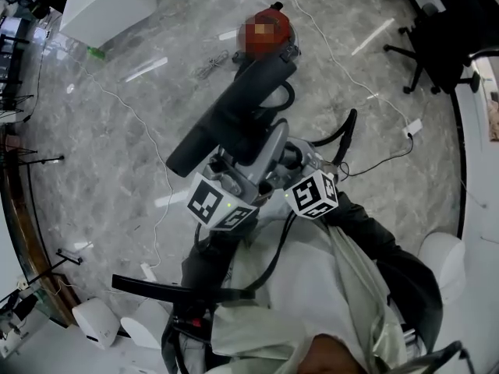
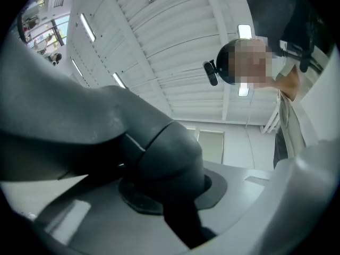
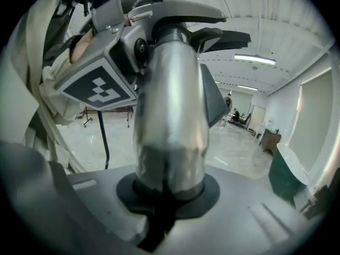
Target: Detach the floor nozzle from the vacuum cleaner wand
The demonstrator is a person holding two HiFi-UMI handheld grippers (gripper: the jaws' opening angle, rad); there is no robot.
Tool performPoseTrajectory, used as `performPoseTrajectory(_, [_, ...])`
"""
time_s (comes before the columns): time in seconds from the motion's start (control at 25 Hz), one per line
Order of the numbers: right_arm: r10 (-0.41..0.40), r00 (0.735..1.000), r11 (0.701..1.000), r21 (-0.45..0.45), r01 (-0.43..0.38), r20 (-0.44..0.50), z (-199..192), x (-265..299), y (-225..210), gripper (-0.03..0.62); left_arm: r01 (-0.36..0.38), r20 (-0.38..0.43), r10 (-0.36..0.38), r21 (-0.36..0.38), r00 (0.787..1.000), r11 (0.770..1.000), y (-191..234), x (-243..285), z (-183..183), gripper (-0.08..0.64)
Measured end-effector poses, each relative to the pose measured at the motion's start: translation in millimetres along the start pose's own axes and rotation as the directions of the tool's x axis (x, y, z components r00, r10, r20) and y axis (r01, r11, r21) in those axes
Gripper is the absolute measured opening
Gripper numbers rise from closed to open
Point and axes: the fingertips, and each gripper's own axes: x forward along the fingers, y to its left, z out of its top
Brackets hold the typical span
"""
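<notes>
The floor nozzle (image 1: 232, 117) lies just beyond the wand (image 1: 270, 151), touching it.

Bright light from white ceiling strip lamps (image 2: 244, 31); glare streaks on glossy grey marble floor (image 1: 117, 131); fisheye edges dark, foregrounds blurred.

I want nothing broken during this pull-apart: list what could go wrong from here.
1. The right gripper clamps the smooth silver wand; it may slip under a pull.
2. The left gripper holds the floor nozzle only by its dark neck, raised above the marble floor; released suddenly, it could swing or drop.
</notes>
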Motion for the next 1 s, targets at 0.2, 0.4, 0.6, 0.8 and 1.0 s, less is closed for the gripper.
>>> performPoseTrajectory(0.2, [0.189, 0.982, 0.981, -0.055, -0.187, 0.029, 0.3, -7.9, 11.6, 0.040, 0.192, 0.018, -0.192, -0.006, 0.981, 0.981, -24.3, -1.2, 1.1, 0.077])
performPoseTrajectory(0.4, [0.489, 0.870, 0.872, -0.042, -0.488, 0.060, 0.8, -21.9, 47.4, 0.040, 0.392, 0.012, -0.392, -0.049, 0.920, 0.919, -44.9, -15.4, -3.3, 0.077])
performPoseTrajectory(0.6, [0.685, 0.726, 0.727, -0.008, -0.686, 0.058, -4.3, -36.7, 76.5, 0.040, 0.513, 0.001, -0.516, -0.106, 0.857, 0.852, -57.1, -29.4, -13.0, 0.077])
performPoseTrajectory(0.8, [0.507, 0.861, 0.861, 0.028, -0.508, 0.053, 1.0, -13.6, 55.0, 0.040, 0.360, 0.019, -0.359, -0.063, 0.933, 0.931, -31.4, -14.5, -3.9, 0.075])
performPoseTrajectory(1.0, [0.229, 0.973, 0.972, 0.057, -0.228, -0.004, -1.5, 3.8, 28.5, 0.039, 0.137, -0.021, -0.139, -0.054, 0.990, 0.989, -1.0, -7.4, -7.3, 0.075])
